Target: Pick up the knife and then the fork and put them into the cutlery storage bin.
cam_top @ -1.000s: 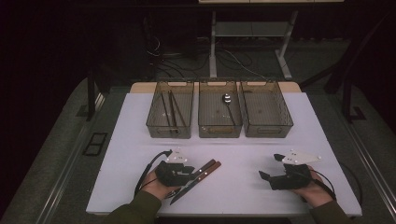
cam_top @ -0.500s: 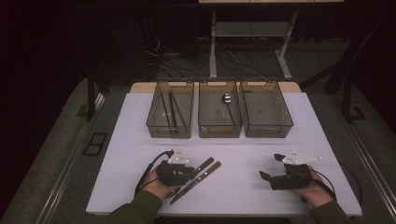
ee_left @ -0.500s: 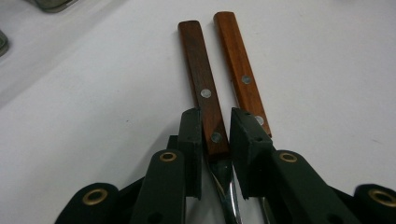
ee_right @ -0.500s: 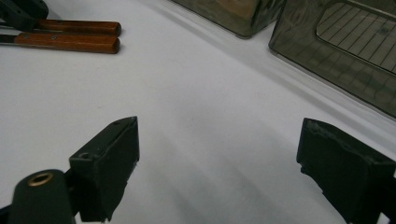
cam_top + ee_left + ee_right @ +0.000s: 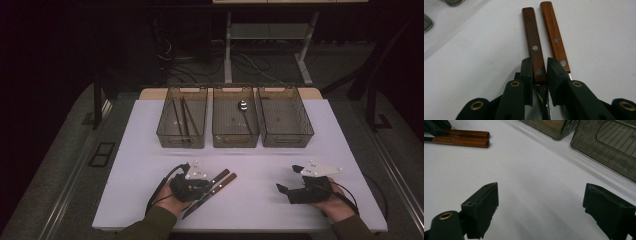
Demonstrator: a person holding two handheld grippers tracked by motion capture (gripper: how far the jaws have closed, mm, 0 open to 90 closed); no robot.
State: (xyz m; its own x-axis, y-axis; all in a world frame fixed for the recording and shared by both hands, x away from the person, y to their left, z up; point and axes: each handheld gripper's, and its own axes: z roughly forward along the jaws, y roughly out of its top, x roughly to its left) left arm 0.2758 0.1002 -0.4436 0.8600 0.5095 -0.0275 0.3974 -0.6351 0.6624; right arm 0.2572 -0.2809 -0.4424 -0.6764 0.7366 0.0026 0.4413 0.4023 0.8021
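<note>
High view, left: left gripper (image 5: 200,186) sits low on the near-left of the white table (image 5: 150,150), over two wooden-handled knives (image 5: 212,186) lying side by side, handles pointing far-right, blades toward the person.
Left gripper view, grip: jaws have just been closing and now straddle the darker-handled knife (image 5: 534,47) at the blade end of its handle; the pads look to be against its sides, though full pressure cannot be confirmed.
Neighbouring item: lighter-handled knife (image 5: 554,37) lies just beside, outside the right-hand jaw and close to touching it.
Risk one: that jaw could drag or nudge the lighter knife on lifting, because the two handles lie so near each other.
Risk two: the hold is near the blade, so the long handle may droop or pivot once raised.
Risk three: the smooth, narrow handle may slip if the clamp is light.
High view, centre: three clear bins (image 5: 235,120) stand at the far side; the left one holds long utensils, the middle one a spoon (image 5: 243,107).
High view, right: right gripper (image 5: 292,186) rests on the near-right, jaws wide apart and empty, well apart from the knives.
</note>
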